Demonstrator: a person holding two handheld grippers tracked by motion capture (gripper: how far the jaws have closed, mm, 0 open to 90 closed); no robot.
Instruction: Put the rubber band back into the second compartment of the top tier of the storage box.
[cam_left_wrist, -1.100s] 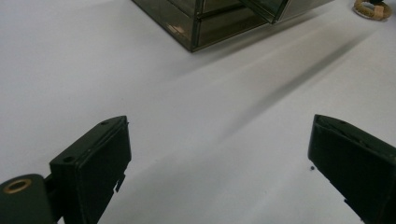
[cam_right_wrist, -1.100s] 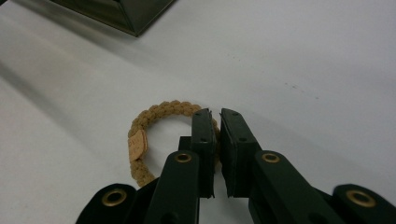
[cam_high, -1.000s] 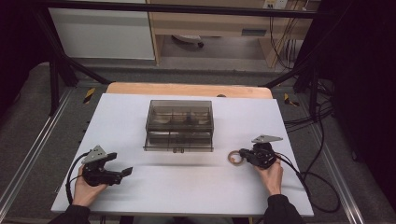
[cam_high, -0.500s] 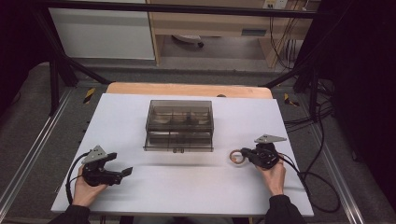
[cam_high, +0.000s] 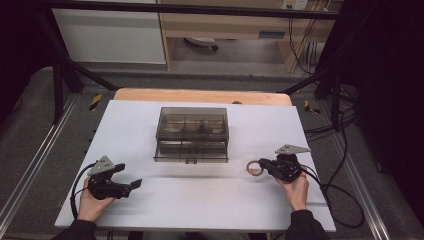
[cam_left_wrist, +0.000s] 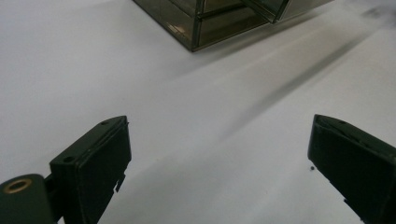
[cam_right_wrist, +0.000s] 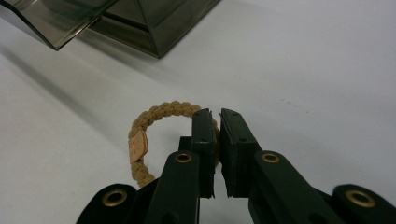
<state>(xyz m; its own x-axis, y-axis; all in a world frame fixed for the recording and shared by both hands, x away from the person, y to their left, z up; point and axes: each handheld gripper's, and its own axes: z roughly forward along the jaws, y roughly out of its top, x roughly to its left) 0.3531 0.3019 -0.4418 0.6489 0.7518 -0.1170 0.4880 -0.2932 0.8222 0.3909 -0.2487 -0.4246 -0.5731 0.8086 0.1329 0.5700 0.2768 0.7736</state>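
Tan braided bracelet is pinched in the right gripper, jaws clamped tight on the band, resting on the white table near the front right. Left gripper sits front left, jaws wide apart, nothing in them. Further back, mid-table, the smoky clear plastic organizer box.

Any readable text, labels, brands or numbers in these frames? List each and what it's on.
None can be read.
Small tan tag on the braided bracelet held in the right gripper: faint marks, too blurred to read.
Blue-grey label on the wooden furniture behind the table: too small to read.
Smoked plastic organiser box: no print visible.
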